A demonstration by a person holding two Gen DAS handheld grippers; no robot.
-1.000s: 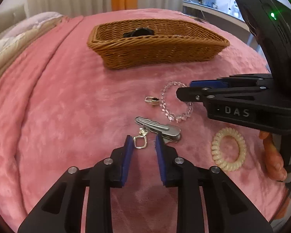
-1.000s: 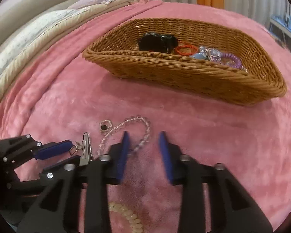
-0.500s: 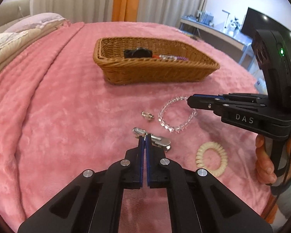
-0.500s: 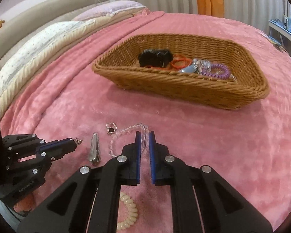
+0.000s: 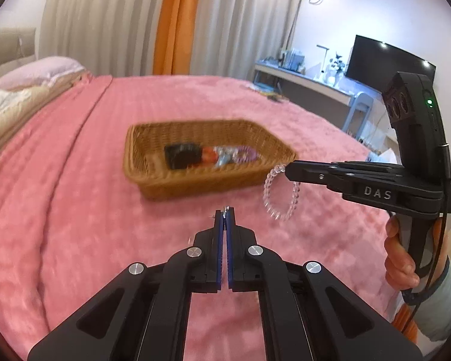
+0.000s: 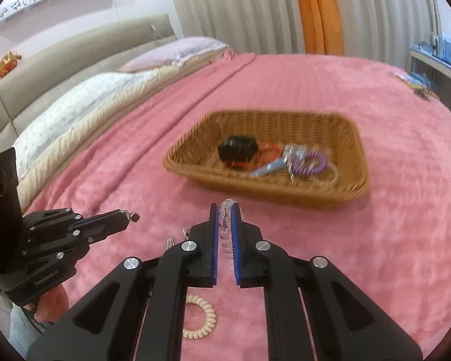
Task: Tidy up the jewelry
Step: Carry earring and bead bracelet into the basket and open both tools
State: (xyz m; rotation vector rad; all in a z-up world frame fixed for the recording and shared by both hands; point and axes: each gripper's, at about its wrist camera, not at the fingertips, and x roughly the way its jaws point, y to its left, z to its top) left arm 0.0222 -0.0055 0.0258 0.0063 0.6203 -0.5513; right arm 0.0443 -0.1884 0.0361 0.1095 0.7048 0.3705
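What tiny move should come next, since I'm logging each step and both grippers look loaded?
Probably carry the right gripper forward over the wicker basket before opening: its crystal bracelet hangs short of the rim, above the pink blanket.

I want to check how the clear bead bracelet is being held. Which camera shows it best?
The left wrist view: the clear bead bracelet hangs as a full loop from the shut right gripper. The right wrist view shows only a few beads edge-on between the fingers.
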